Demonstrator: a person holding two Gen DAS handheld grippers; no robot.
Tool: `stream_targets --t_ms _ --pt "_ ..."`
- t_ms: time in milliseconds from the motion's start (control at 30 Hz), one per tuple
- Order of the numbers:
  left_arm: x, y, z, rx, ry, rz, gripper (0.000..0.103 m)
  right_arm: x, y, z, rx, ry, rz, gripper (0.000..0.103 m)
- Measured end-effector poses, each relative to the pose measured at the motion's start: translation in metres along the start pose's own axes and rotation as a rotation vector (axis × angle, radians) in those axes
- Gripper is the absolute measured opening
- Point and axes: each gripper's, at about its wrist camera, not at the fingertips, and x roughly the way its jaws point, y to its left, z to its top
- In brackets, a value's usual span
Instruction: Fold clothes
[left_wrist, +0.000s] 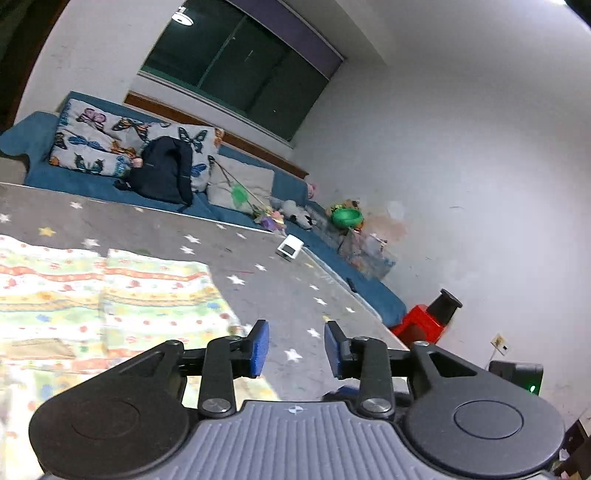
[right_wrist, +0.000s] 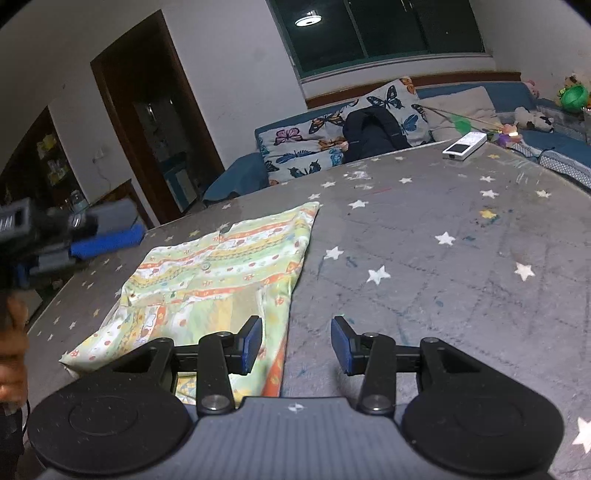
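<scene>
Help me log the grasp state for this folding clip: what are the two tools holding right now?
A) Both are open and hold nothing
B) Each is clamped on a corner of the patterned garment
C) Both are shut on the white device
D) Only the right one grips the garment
A: the left tool and the right tool each show a wide gap between their blue pads, and the patterned garment lies flat on the star-print mat.

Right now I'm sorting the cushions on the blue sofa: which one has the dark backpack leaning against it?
The butterfly-print cushion, with the dark backpack propped against it. The plain beige cushion beside it carries no print and only a green toy.
</scene>
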Motion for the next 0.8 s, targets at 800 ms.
stream_targets --t_ms 800 --pt "-0.033 0.056 -0.049 0.330 0.192 0.452 0.024 0.064 0.086 -0.011 -0.353 0.173 0.122 0.041"
